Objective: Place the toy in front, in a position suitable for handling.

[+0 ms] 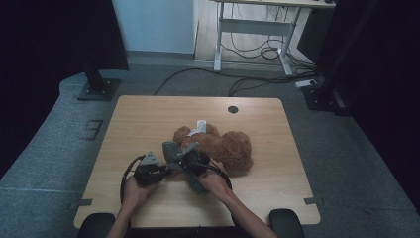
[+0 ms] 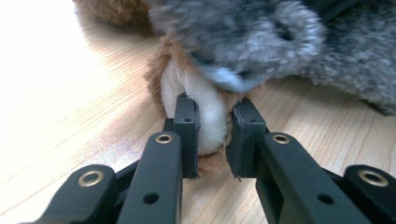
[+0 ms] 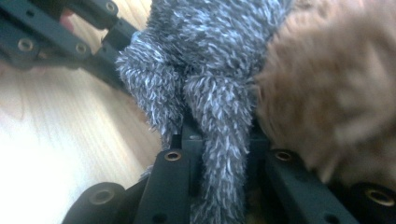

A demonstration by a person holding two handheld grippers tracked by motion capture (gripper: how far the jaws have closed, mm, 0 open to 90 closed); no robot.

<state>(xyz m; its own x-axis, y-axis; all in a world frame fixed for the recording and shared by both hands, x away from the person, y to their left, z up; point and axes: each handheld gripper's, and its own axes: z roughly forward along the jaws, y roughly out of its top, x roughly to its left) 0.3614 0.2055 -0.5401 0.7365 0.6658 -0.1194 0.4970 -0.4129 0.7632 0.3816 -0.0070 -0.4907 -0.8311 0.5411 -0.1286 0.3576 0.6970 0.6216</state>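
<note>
A brown teddy bear [image 1: 233, 148] lies on the wooden table [image 1: 148, 119], right of the middle. A grey fuzzy cloth [image 1: 171, 151] stretches from beside the bear toward the front edge. My left gripper [image 1: 166, 171] comes in from the left. In the left gripper view its jaws [image 2: 212, 135] press on the bear's cream-soled paw [image 2: 210, 112], under the grey cloth [image 2: 261, 42]. My right gripper [image 1: 184, 162] sits right beside it, against the bear. In the right gripper view it [image 3: 219, 144] is shut on a fold of the grey cloth [image 3: 210, 56], with brown fur [image 3: 336, 93] at its right.
A white tag [image 1: 200, 126] sticks up from the bear's far side. A round cable hole [image 1: 233, 109] lies near the table's far edge. Black stands [image 1: 99, 84] [image 1: 322, 94] flank the table, and a desk frame [image 1: 252, 29] with floor cables is beyond.
</note>
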